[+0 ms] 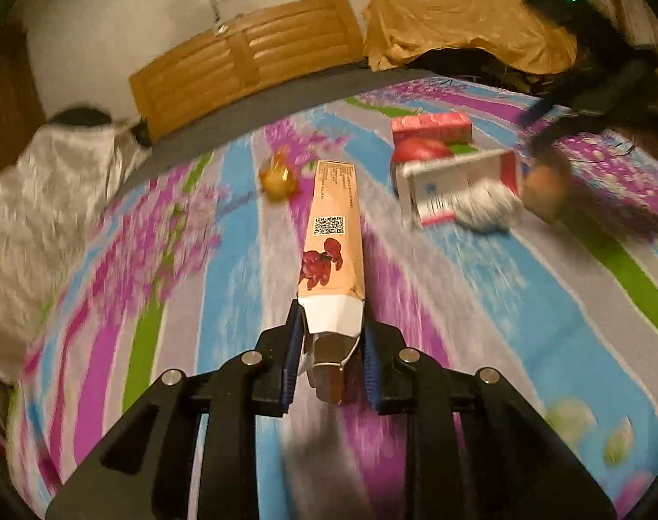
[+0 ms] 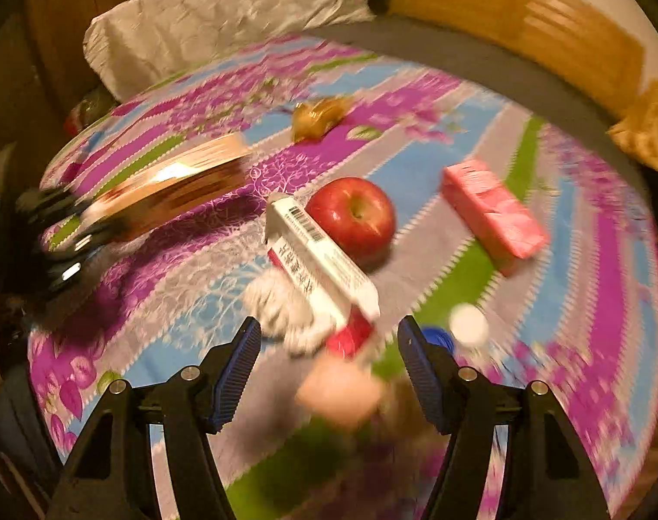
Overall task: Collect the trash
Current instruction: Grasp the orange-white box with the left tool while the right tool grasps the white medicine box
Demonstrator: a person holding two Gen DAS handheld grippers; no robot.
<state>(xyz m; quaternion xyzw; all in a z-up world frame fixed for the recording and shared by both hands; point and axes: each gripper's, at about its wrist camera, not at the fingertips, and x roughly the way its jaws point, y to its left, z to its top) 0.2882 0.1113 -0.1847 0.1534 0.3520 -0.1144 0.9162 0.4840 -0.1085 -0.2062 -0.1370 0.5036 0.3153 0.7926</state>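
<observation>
Several pieces of litter scattered over one striped floral bedcover, ordered here from largest to smallest.

Bedcover: spread across the whole field of both views, bearing everything below; padded headboard behind it.

Long tan carton: clamped at its white folded end between the blue pads of the left gripper, jaws nearly together and pressing on both flanks. Long axis running straight away from the jaws, in line with the fingers. In the right wrist view, same carton seen blurred at left, apparently raised off the cover, though not certain.

White-and-red box: lying on the cover, touching or just beside the red apple; long axis slanting from upper left down to lower right, its red end nearest the right gripper. Right gripper's jaws standing wide apart, holding nothing, straddling the line on which that near end lies.

Pink box: well to the right of the apple, apart from it, also slanting.

Apple: probably food rather than litter.

Crumpled white wad: touching the box's left flank, just ahead of the right gripper's left finger.

Pale blurred lump: between the right jaws, nearest the lens; identity not readable, contact not readable.

Golden wrapper: far side, well apart from both grippers.

White cap: just beside the right finger's outer tip.

Judgement: right gripper nearer to the lump, wad and box end; a short forward reach likely enough, with a roll of the wrist needed to cross the box's narrow width.
</observation>
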